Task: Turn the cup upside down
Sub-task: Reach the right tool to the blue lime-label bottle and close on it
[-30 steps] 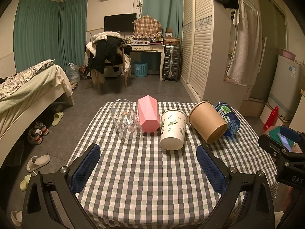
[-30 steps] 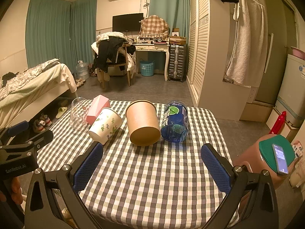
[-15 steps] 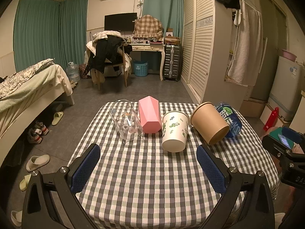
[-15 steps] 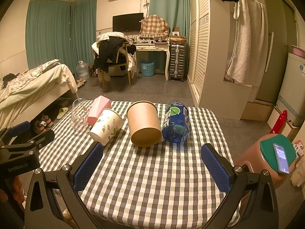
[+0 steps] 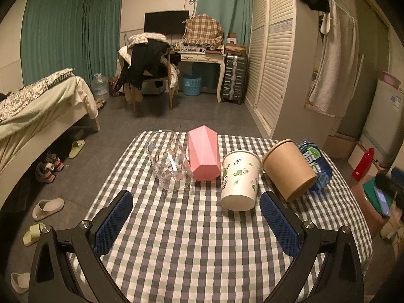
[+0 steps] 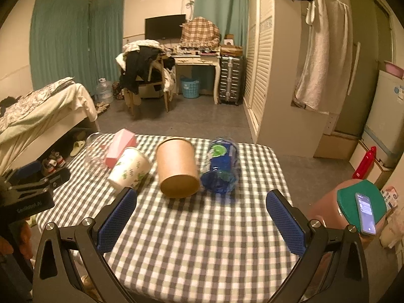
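Several cups lie on their sides in a row on the checked table (image 5: 192,240): a clear glass cup (image 5: 168,164), a pink faceted cup (image 5: 203,156), a white leaf-print paper cup (image 5: 240,180), a brown paper cup (image 5: 289,169) and a blue plastic cup (image 5: 315,165). The right wrist view shows the same row: the clear cup (image 6: 94,150), the pink cup (image 6: 121,145), the white cup (image 6: 128,170), the brown cup (image 6: 178,166) and the blue cup (image 6: 222,169). My left gripper (image 5: 195,224) is open and empty, short of the white cup. My right gripper (image 6: 202,223) is open and empty, short of the brown cup.
The left gripper's body (image 6: 27,194) shows at the left edge of the right wrist view. A stool with a green lid and a phone (image 6: 363,212) stands right of the table. A bed (image 5: 38,111), shoes on the floor and a wardrobe (image 5: 277,75) surround the table.
Both grippers have drifted slightly; the cups look a little closer and shifted in view. No cup has moved on the table. Both grippers stay open.
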Available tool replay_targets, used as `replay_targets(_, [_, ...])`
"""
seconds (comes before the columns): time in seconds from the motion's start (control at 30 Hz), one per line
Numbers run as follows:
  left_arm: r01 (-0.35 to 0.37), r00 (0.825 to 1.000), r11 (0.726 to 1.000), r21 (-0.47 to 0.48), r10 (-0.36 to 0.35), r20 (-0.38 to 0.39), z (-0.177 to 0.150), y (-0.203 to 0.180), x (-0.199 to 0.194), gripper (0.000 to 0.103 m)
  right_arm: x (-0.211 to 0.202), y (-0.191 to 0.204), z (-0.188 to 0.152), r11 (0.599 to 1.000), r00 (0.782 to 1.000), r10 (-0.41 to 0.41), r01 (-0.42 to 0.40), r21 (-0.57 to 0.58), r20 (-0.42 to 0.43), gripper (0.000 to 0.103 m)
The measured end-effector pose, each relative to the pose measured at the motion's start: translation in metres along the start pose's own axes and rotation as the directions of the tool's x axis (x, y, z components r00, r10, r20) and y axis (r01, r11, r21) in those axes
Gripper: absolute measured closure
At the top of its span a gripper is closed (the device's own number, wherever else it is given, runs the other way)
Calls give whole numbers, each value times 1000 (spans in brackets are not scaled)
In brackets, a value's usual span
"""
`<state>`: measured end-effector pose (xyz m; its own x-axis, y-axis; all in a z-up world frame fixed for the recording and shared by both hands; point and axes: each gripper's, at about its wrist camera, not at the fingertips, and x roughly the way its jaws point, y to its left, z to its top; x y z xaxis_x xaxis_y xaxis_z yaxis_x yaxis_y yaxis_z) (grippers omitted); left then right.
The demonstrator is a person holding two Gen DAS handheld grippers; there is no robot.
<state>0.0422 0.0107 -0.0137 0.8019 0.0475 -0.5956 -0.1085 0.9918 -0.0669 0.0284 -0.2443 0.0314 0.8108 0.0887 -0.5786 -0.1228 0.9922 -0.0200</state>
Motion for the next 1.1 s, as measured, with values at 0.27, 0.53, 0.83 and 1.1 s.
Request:
replay_targets(0.27, [-14,998,999,-42,12,-64,4,4,37,0,89,-22,62,996,992,-80,75,-57,-95,0])
replay_targets(0.53, [-42,994,999,-6,41,-106,2,2,63,0,213,-37,81,998,936,-60,56,-21,-348,4])
replay_targets(0.83, [-50,990,999,11,51,-129,-4,0,70,0,259,-49,62,997,878,40,-6,73,-477,23])
replay_targets(1.1, [-43,994,999,13,44,-98,-1,0,53,0,222,-63,62,998,882,43,-12,68,-470,31])
